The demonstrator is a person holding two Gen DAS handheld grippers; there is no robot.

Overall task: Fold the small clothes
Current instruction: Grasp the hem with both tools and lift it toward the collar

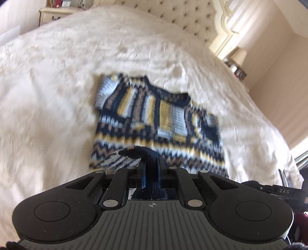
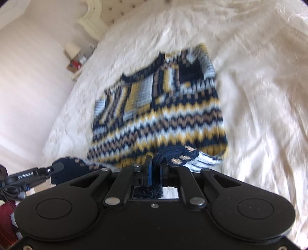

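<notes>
A small knitted sweater [image 1: 154, 119] in navy, yellow, tan and pale blue zigzags lies on a white bed, sleeves folded in over its chest. My left gripper [image 1: 152, 163] is shut on the navy hem, which bunches up between the fingers and lifts off the bed. The same sweater [image 2: 159, 107] fills the right wrist view. There my right gripper [image 2: 156, 163] is shut on another part of the navy hem, raised off the cover. The left gripper [image 2: 55, 167] shows at the left edge of that view, holding its end of the hem.
The white fluffy bedcover [image 1: 57, 86] spreads all round the sweater. A tufted headboard [image 1: 182, 17] stands at the far end, with a bedside table [image 1: 52, 13] at the upper left and a lamp [image 1: 239, 55] at the right. A wall [image 2: 28, 77] runs beside the bed.
</notes>
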